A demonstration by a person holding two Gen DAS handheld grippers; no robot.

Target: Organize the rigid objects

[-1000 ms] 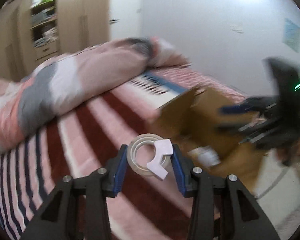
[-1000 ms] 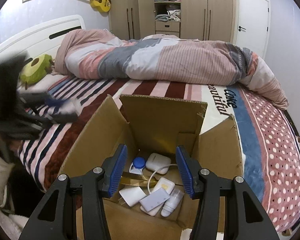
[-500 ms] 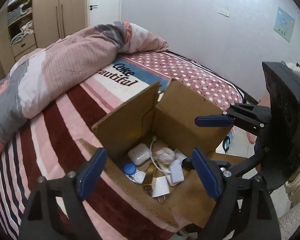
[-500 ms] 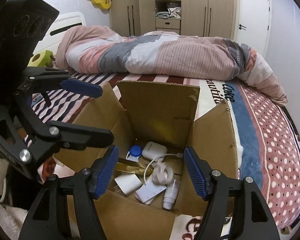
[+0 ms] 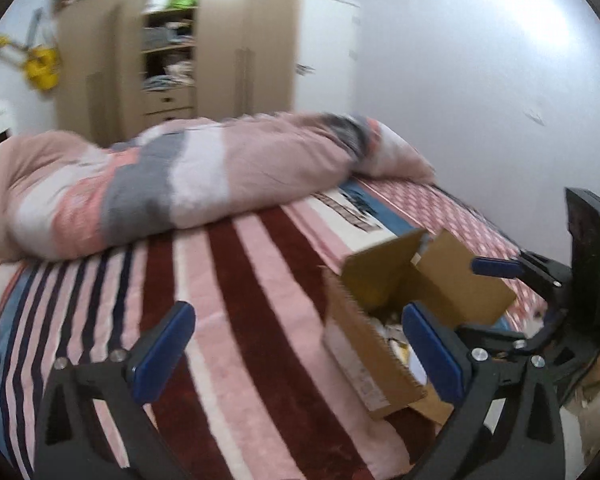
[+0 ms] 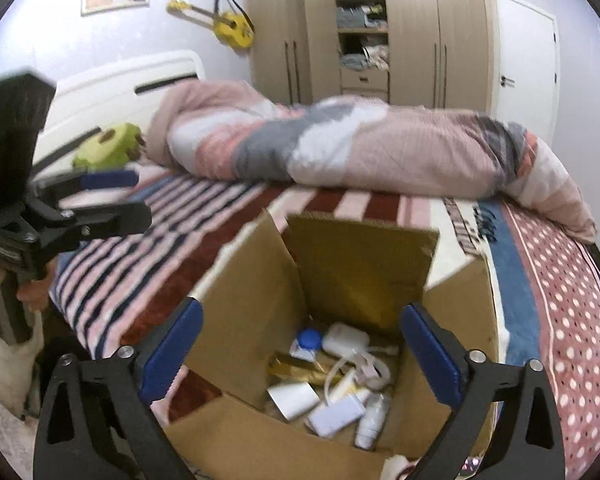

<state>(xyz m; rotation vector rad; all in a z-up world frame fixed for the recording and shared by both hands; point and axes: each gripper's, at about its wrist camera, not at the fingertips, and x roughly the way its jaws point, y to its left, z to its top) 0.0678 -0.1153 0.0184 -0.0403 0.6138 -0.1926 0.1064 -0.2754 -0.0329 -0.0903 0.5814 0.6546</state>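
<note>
An open cardboard box (image 6: pixel 256 304) sits on the striped bed and holds several small items: a white case (image 6: pixel 346 339), a blue-capped container (image 6: pixel 308 342), a gold box (image 6: pixel 300 368), a white card (image 6: pixel 338 414) and a tape roll with cable (image 6: pixel 370 366). My right gripper (image 6: pixel 300 354) is open and empty above the box. My left gripper (image 5: pixel 296 350) is open and empty over the bedspread, left of the box (image 5: pixel 360 344). It also shows in the right wrist view (image 6: pixel 112 196).
A rolled pink and grey duvet (image 5: pixel 172 184) lies across the bed's far side. A green plush toy (image 6: pixel 108 152) sits by the headboard (image 6: pixel 128 84). A wardrobe (image 6: pixel 364 32) and a door (image 6: pixel 524 60) stand behind.
My left gripper opened and let go of the tape roll, which now lies in the box, then swung left away from the box. My right gripper opened wider above the box.
</note>
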